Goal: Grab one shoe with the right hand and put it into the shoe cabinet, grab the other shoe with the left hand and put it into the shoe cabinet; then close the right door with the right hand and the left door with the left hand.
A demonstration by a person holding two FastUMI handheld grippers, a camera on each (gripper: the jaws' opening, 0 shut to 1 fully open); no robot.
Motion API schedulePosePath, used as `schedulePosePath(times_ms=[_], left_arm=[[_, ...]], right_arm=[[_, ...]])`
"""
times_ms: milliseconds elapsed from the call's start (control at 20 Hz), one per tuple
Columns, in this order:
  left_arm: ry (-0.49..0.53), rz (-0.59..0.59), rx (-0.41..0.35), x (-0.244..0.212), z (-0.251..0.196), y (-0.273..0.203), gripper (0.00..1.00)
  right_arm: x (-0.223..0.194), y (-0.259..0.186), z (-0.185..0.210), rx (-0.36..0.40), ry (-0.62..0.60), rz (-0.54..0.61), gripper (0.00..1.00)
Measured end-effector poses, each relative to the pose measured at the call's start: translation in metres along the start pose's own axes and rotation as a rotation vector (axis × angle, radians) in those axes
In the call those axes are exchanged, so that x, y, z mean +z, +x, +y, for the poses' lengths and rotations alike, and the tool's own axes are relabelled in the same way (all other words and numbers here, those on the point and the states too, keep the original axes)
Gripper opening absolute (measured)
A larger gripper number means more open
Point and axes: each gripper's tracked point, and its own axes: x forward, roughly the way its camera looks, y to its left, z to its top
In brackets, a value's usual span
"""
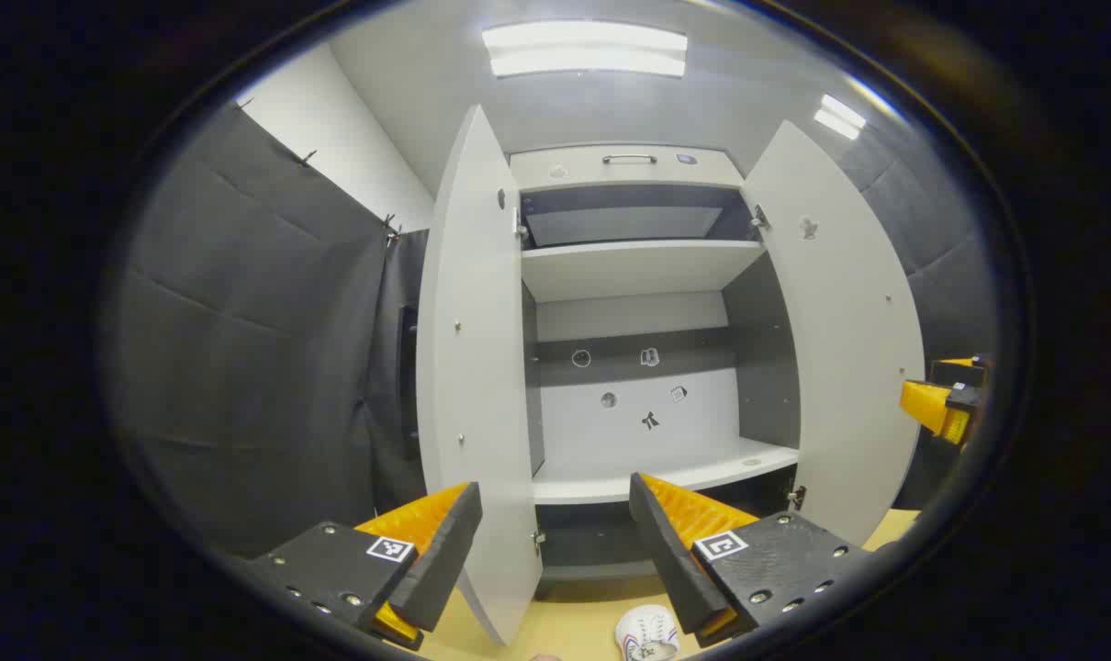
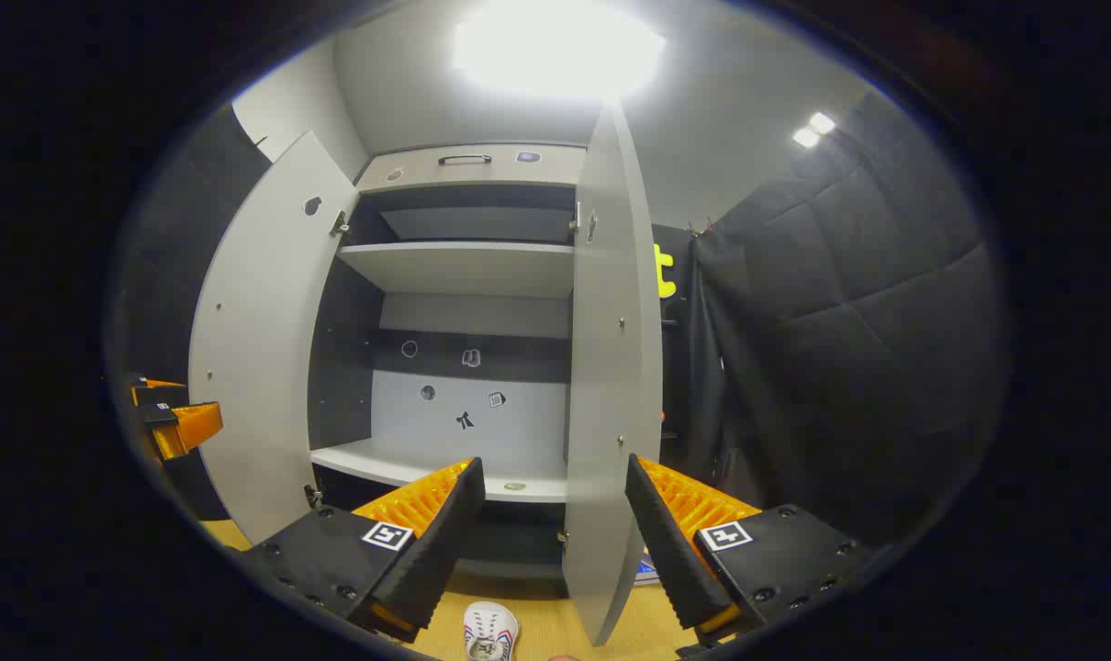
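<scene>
Lying on floor: white shoe [image 1: 647,633] (striped side); left tongs [image 1: 555,542], right tongs [image 2: 551,537] spread, empty.

No words, brand names or numbers can be read anywhere. The only signs are square black-and-white code markers, one on each finger block of the left tool [image 1: 555,542] in the left gripper view and one on each finger block of the right tool [image 2: 555,542] in the right gripper view; they carry patterns, not letters. Small stickers [image 1: 649,357] sit on the back wall of the shoe cabinet [image 1: 638,266], and a few more on its top panel and doors, but they are too small to make out. The shoe [image 2: 490,631] on the floor has coloured stripes and no legible mark.
</scene>
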Motion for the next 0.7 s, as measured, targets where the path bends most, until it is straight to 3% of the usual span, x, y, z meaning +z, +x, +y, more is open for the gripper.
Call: schedulePosePath(times_ms=[700], left_arm=[[0.011, -0.012, 0.006, 0.0036, 0.0009, -0.0079, 0.94]], right_arm=[[-0.0012, -0.0066, 0.0044, -0.004, 0.011, 0.016, 0.98]])
